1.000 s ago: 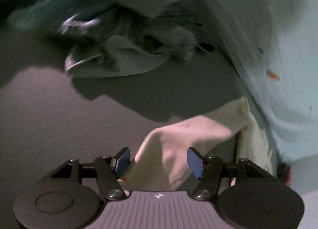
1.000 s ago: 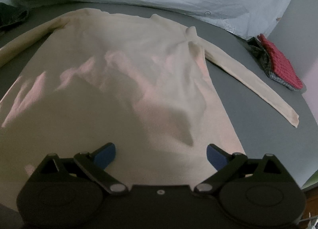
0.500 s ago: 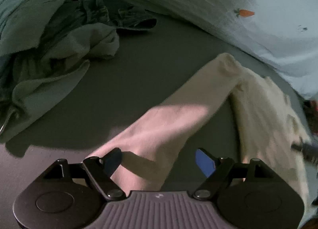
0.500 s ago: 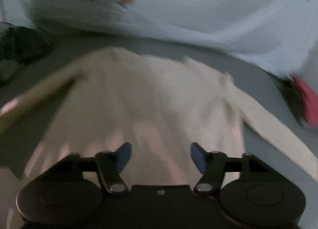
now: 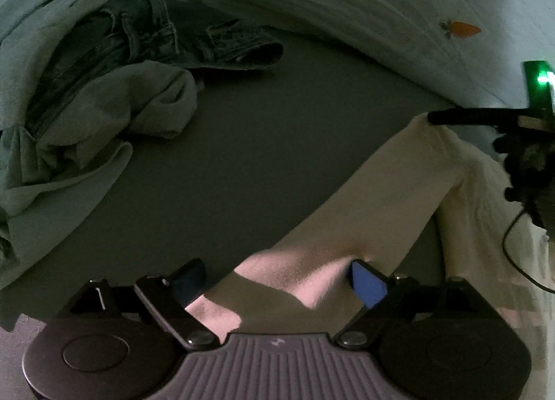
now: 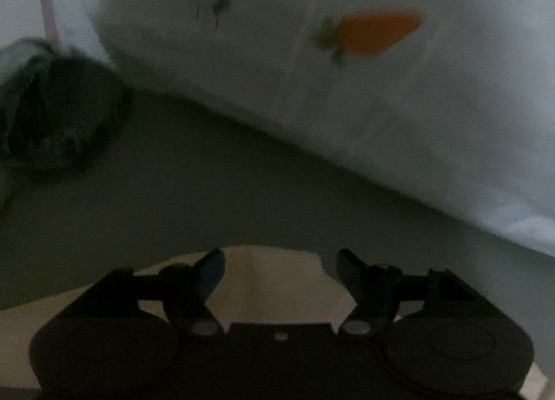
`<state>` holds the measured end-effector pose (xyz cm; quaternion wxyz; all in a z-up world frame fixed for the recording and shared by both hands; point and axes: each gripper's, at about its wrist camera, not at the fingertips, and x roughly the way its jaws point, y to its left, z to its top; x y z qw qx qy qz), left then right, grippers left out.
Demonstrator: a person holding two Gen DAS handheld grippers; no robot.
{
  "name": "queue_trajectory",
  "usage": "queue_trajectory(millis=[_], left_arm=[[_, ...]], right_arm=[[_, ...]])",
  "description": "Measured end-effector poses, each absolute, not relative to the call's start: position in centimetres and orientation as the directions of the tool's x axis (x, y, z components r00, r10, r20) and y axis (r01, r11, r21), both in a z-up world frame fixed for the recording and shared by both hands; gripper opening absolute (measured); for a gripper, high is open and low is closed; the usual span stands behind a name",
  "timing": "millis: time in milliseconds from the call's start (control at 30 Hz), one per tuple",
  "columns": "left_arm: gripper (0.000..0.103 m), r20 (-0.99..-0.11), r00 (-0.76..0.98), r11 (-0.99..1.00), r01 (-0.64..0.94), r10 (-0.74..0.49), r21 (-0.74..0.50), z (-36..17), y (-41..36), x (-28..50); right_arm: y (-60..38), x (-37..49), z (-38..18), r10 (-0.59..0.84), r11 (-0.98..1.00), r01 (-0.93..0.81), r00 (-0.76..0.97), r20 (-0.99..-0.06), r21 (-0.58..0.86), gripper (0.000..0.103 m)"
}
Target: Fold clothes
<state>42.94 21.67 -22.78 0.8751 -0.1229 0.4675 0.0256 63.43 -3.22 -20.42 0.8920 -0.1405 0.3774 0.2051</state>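
Cream top (image 5: 399,192) spread flat, unfolded, sleeve running toward 1 o'clock between opening left tongs (image 5: 277,278). Right tongs (image 6: 279,270) opening over shoulder edge, gripping nothing. Crumpled pile (image 5: 79,95) at 10 o'clock untouched; folding barely begun.

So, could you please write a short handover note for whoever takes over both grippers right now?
Left gripper: fingers opening, astride the cream top's sleeve, not pressing it.
Right gripper: fingers opening, empty, over the top's shoulder edge.
Cream top lies on the grey bed sheet; unsorted clothes pile far left, carrot-print quilt behind.
Done: no fold visible.
Left: fold the sleeves in, then the body; then the pile.
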Motion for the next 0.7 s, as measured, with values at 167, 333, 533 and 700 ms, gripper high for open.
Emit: queue_trajectory(millis=[167, 333, 533, 700], left_arm=[[0.087, -0.825, 0.562, 0.976, -0.139, -0.060, -0.167, -22.8, 21.4, 43.0], [0.075, -0.824, 0.566, 0.981, -0.132, -0.044, -0.143, -22.4, 21.6, 43.6], [0.075, -0.827, 0.561, 0.980, -0.174, 0.019, -0.096, -21.5, 23.1, 43.4], [0.076, -0.842, 0.539, 0.972, -0.212, 0.027, -0.104, -20.3, 25.1, 41.4]], right_arm=[[-3.2, 63.0, -21.3, 0.329, 0.865, -0.502, 0.594, -0.734, -0.018, 0.015], [-0.5, 63.7, -21.4, 0.247, 0.858, -0.491, 0.652, -0.717, -0.151, 0.003], [1.9, 65.7, -22.4, 0.166, 0.873, -0.431, 0.705, -0.689, -0.230, 0.002], [2.6, 66.0, -21.0, 0.129, 0.899, -0.372, 0.731, -0.670, -0.233, 0.023]])
